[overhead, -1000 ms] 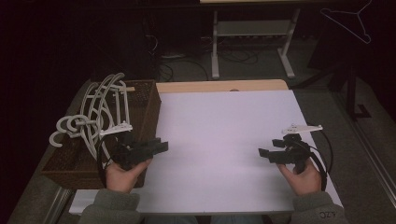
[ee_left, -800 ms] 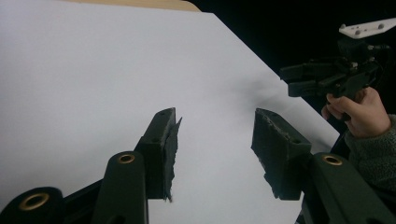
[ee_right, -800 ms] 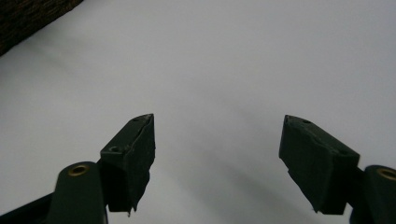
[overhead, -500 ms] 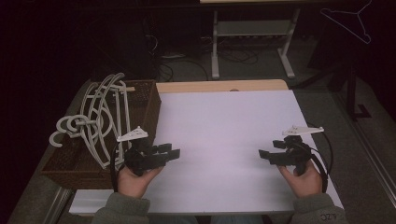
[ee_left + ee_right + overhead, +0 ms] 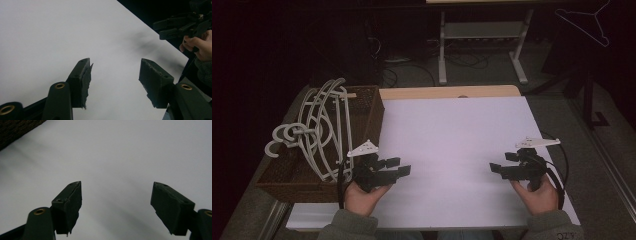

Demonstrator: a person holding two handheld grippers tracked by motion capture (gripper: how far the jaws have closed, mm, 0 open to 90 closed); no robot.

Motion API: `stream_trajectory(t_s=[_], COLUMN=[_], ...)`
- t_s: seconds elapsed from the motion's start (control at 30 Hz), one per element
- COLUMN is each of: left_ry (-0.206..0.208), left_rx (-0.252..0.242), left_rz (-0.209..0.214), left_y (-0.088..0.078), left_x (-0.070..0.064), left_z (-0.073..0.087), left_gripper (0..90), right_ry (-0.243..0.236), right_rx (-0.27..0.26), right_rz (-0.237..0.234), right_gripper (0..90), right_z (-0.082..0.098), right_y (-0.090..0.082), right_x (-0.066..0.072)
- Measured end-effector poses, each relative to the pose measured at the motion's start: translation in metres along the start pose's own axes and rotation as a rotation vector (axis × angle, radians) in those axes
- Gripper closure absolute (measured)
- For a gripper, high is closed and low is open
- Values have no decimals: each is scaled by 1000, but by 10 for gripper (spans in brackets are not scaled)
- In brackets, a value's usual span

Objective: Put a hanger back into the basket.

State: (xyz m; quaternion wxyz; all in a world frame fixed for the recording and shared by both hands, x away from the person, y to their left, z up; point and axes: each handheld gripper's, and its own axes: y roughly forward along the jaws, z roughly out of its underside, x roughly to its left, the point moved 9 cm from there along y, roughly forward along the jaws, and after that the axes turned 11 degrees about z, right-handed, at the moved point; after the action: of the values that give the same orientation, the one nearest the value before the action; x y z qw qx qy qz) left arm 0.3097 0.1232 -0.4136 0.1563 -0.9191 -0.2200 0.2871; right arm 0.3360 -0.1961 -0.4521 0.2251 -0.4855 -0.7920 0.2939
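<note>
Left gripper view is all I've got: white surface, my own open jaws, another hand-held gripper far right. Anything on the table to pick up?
Observer: Yes. A brown wicker basket stands at the table's left edge, beside your left hand-held gripper.
Operator: What's in it?
Observer: White plastic hangers, a bundle, with their hooks hanging over the basket's left rim.
Operator: Is the right hand-held gripper carrying anything?
Observer: No. The right hand-held gripper has its jaws apart, with bare white table cover between them.
Operator: Anything between the two of us?
Observer: Just the bare cover; both jaw pairs point toward the middle.
</note>
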Motion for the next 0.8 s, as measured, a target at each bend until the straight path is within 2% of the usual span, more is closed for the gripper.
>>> stream_trajectory(t_s=[0.4,0.53,0.8], left_ry=[4,15,10], left_rx=[3,15,32], left_rz=[-8,-9,-3], left_y=[5,6,11], left_x=[2,2,2], left_z=[8,11,20], left_gripper=[366,355,343], right_ry=[-6,-6,-12], right_rx=[3,4,9], right_rz=[-5,-4,-4], right_gripper=[231,229,228], right_z=[6,8,11], right_y=[-3,-4,-5], right_x=[4,5,5])
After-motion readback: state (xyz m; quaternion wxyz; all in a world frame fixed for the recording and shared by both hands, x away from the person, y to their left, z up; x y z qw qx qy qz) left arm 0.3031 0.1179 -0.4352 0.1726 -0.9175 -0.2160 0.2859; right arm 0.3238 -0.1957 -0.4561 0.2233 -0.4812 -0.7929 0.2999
